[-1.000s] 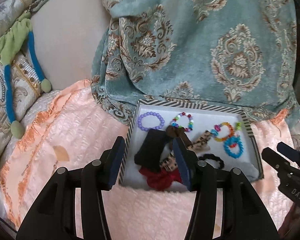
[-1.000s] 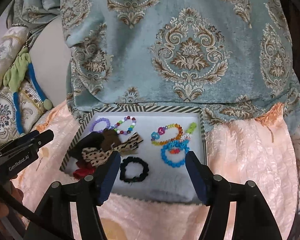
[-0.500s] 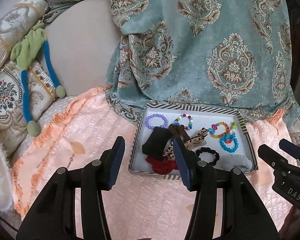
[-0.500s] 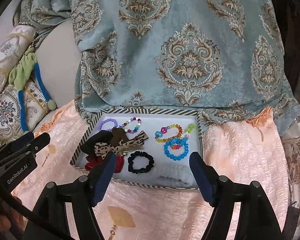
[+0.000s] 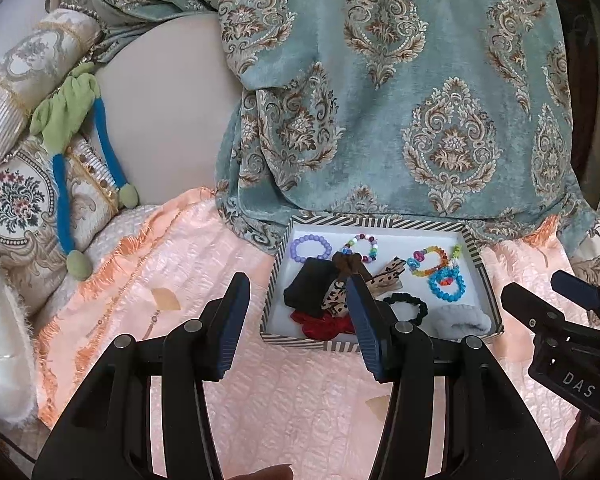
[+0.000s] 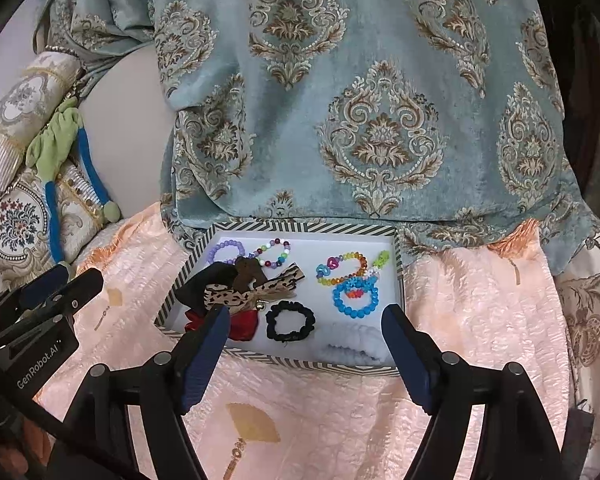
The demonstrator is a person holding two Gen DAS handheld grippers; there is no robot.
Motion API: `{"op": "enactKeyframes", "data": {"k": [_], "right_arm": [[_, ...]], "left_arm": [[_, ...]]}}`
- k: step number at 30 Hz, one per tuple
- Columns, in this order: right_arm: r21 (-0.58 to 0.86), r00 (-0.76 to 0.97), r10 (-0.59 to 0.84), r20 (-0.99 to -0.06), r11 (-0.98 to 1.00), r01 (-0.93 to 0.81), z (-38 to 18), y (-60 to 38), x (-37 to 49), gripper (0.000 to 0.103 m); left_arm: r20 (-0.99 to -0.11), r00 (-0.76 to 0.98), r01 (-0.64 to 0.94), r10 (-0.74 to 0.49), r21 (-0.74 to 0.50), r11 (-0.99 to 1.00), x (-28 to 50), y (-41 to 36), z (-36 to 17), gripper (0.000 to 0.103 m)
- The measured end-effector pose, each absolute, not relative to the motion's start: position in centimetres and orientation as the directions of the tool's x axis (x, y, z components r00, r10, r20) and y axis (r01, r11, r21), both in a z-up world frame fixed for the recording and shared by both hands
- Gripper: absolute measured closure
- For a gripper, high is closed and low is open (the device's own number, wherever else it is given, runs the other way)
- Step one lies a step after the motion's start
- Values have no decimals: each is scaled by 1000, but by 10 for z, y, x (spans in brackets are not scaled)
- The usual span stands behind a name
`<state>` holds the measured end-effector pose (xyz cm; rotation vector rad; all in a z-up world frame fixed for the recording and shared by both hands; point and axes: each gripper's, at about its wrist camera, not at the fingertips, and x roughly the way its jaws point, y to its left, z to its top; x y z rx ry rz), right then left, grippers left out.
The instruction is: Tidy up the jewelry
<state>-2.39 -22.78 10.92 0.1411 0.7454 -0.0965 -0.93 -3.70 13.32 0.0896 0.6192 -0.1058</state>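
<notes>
Inside striped tray (image 6: 398, 264) on peach bedspread (image 6: 479, 320): bracelets (image 6: 355, 300) lying along far edge, scrunchies (image 6: 290, 320) nearer, grouped by kind. Left claw (image 5: 296, 320), right claw (image 6: 303, 344) hovering at near edge, both gaping, carrying nothing.

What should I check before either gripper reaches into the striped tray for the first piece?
1. Left gripper open and empty: ok.
2. Right gripper open and empty: ok.
3. Black-and-white striped tray flat on the peach quilted cloth: ok.
4. Blue beaded bracelet lying free of the rainbow beaded bracelet: cannot tell, they look to touch.
5. Black fabric scrunchie lying clear by itself: ok.
6. Leopard-print bow separate from the dark pieces beneath: not ok, piled together.
</notes>
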Motion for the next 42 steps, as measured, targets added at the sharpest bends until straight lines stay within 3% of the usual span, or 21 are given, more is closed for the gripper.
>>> {"op": "enactKeyframes", "data": {"k": [42], "right_arm": [[113,726,-6,-687,987,115,106,-220,-27,26]], "left_arm": [[-596,800,116,-64,49,992,-15,-35,129,53]]}}
